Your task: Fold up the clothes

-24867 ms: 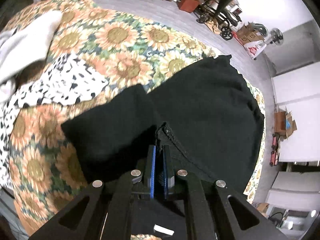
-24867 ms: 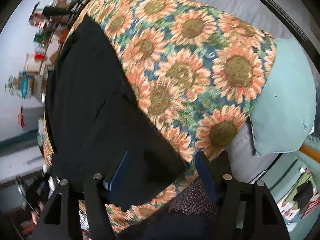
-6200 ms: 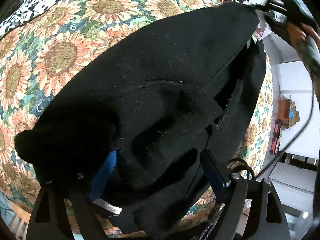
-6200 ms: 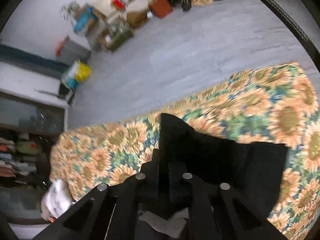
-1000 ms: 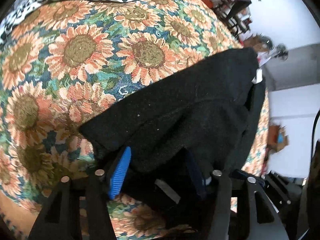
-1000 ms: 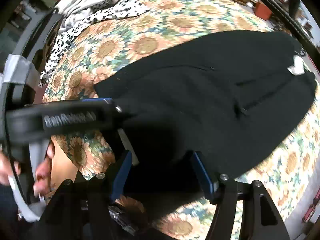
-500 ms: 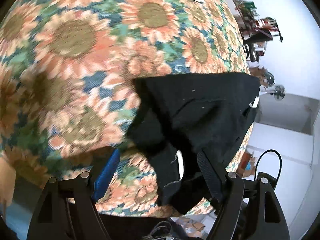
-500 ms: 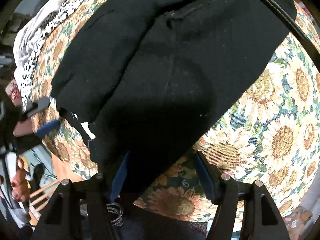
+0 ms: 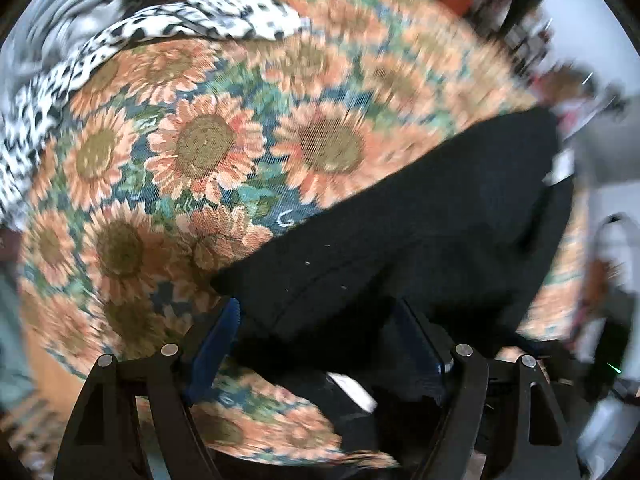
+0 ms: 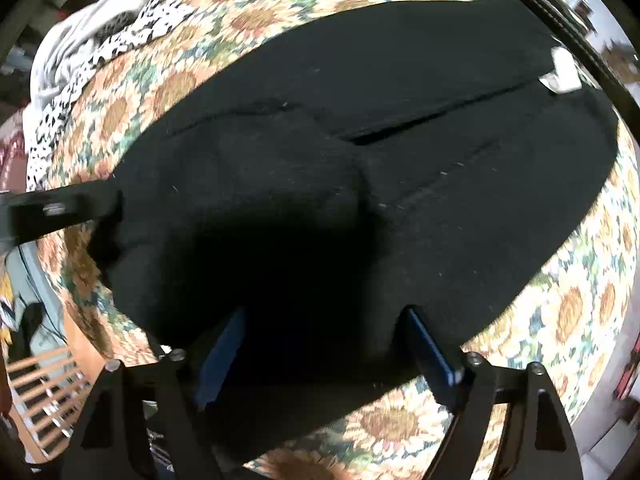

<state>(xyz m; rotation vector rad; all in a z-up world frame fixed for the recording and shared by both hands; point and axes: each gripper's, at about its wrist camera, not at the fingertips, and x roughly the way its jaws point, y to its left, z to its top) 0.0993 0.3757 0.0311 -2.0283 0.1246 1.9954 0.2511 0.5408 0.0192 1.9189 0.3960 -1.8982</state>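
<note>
A folded black garment (image 10: 360, 160) lies on the sunflower-patterned cloth (image 10: 580, 300) and fills most of the right wrist view; a white label (image 10: 562, 72) sticks out at its far end. My right gripper (image 10: 328, 356) points down over its near edge. The jaws are opening, with the fabric below and between the blue pads (image 10: 432, 356), which do not press on it. In the blurred left wrist view the black garment (image 9: 420, 232) runs from the lower middle to the right. My left gripper (image 9: 320, 340) stands open astride its near corner. A left finger (image 10: 60, 212) reaches the garment's left edge.
A black-and-white spotted garment (image 9: 180, 28) and a white one (image 10: 80, 32) lie at the far left of the sunflower cloth (image 9: 200, 148). Wooden chair slats (image 10: 40, 392) stand below the table's near left edge. Clutter shows beyond the far right edge.
The right jaws have spread wider over the garment. The left gripper has swung back so more of the cloth and the spotted garment show; its jaws are wider than a second ago.
</note>
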